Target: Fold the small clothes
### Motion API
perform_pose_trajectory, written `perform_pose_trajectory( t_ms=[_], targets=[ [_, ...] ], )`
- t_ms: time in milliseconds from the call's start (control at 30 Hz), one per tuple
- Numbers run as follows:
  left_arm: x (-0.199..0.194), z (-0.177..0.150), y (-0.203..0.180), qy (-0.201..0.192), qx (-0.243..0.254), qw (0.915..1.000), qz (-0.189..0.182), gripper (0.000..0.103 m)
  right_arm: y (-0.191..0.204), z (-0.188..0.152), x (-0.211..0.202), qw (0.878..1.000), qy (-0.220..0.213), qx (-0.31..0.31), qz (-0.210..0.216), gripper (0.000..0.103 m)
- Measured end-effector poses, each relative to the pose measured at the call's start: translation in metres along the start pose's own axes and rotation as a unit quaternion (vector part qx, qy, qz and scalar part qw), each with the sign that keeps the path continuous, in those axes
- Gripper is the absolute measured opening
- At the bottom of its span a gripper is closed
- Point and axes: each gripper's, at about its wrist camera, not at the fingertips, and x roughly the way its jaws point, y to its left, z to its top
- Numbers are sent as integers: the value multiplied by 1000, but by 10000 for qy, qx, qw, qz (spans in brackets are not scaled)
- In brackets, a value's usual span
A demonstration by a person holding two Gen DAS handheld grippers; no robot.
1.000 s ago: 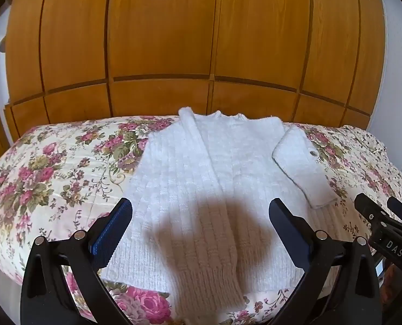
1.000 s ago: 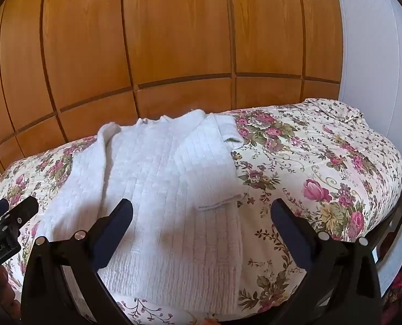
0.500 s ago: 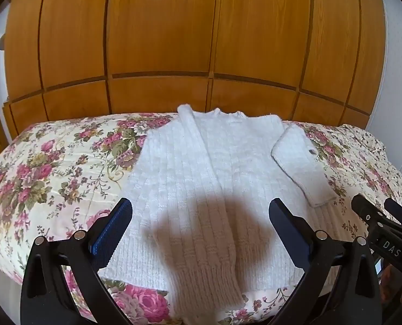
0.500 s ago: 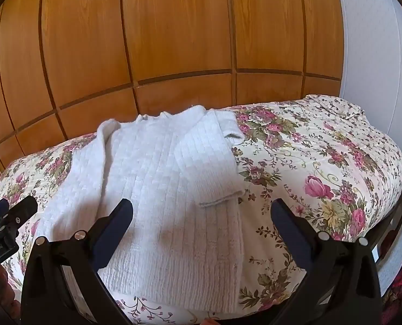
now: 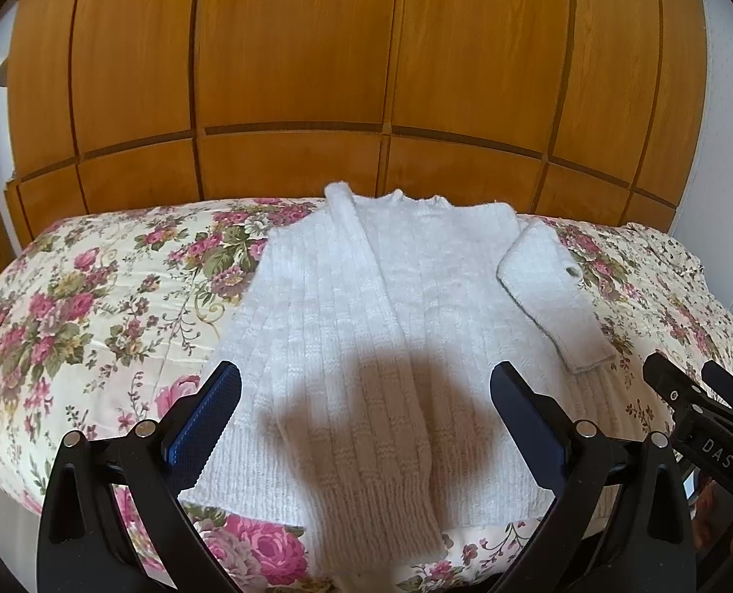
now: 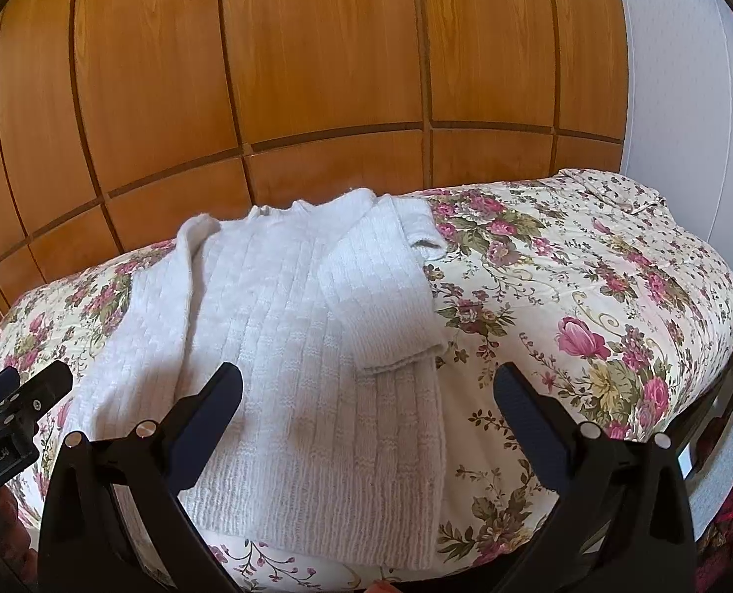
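You have a bed (image 5: pixel 94 296) under a cream bedspread (image 6: pixel 588 296) printed with pink roses. Just behind the bed stands a wooden panelled wardrobe (image 5: pixel 292 59); a white wall (image 6: pixel 687 99) flanks the wardrobe's right.

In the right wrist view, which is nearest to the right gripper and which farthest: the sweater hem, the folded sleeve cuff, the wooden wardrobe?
From the right gripper:
1. Sweater hem, just below its left finger.
2. Folded sleeve cuff, ahead, centre.
3. Wooden wardrobe, behind the bed.
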Motion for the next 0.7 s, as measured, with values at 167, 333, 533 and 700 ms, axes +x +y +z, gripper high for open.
perform_pose_trajectory(
  t_ms=[167, 333, 533, 700],
  targets=[
    [1, 1, 0, 17, 6, 10000, -5, 100, 1, -1, 1, 10000, 10, -14, -1, 101],
    [0, 1, 1, 33, 0, 10000, 3, 100, 2, -1, 1, 10000, 32, -25, -6, 101],
    [3, 0, 0, 78, -3, 10000, -7, 100, 2, -3, 3, 10000, 73, -13, -16, 101],
    [4, -1, 1, 97, -3, 10000, -11, 100, 1, -4, 6, 9999, 120, -10, -27, 101]
  ],
)
